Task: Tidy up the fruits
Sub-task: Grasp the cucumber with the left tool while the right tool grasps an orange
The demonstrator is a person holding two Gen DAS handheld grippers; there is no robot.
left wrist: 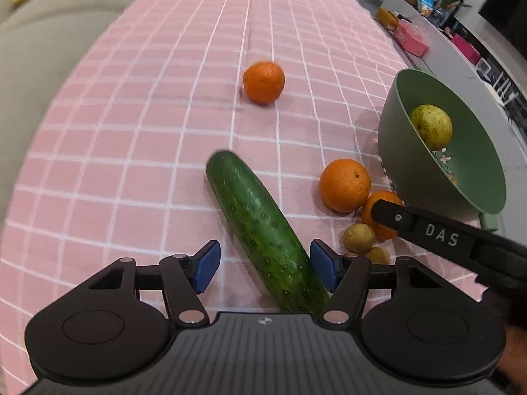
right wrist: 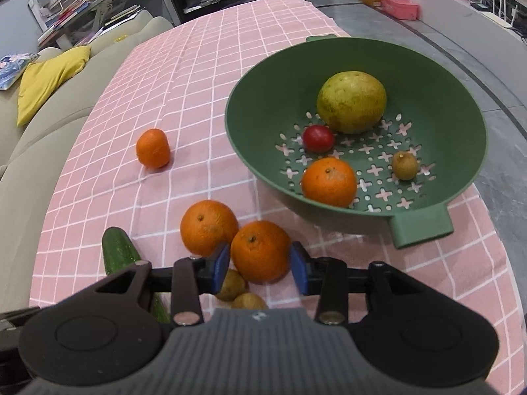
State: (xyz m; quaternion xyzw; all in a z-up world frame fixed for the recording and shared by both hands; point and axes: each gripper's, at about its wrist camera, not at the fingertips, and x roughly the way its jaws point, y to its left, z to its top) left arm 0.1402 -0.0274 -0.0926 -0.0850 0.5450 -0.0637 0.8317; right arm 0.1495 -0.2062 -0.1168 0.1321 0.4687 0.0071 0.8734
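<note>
My right gripper [right wrist: 260, 265] has its blue pads on both sides of an orange [right wrist: 260, 250] on the pink cloth, touching or nearly so. A second orange [right wrist: 208, 227] lies beside it, a third [right wrist: 153, 148] farther left. Two small brown fruits [right wrist: 234, 284] lie under the gripper. The green colander [right wrist: 461, 125] holds a guava [right wrist: 351, 101], a red fruit [right wrist: 318, 137], an orange [right wrist: 329, 181] and a brown fruit [right wrist: 405, 165]. My left gripper [left wrist: 265, 265] is open around the near end of a cucumber [left wrist: 260, 223]. The right gripper's finger [left wrist: 438, 233] reaches the orange [left wrist: 382, 210] there.
The pink checked cloth [left wrist: 131, 131] covers the table. A beige sofa with a yellow cushion [right wrist: 46, 79] lies along the left edge. Boxes [right wrist: 400, 8] sit on the floor beyond the table's far right.
</note>
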